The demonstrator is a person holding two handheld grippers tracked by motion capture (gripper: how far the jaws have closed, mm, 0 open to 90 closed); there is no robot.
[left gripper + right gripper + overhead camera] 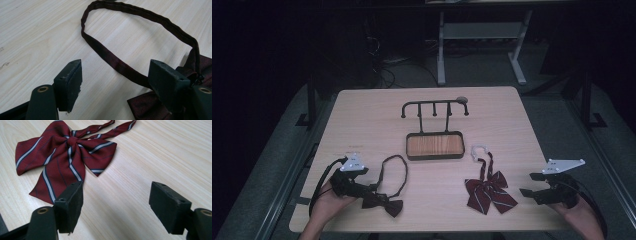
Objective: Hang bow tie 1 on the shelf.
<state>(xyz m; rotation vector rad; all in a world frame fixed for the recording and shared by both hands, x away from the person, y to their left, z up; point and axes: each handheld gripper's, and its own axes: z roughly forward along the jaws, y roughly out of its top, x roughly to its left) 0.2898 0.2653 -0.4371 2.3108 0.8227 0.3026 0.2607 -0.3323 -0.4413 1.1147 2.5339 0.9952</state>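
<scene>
Wooden table (362, 115) (two bow ties (384, 202), rack (434, 145))

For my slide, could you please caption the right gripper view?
Open right gripper poised over the table, just short of a striped red bow tie.

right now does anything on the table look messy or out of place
Nothing stands out. The dark bow tie and the striped bow tie lie flat on the table, the hook stand is upright, and both grippers are open and hold nothing.
</scene>
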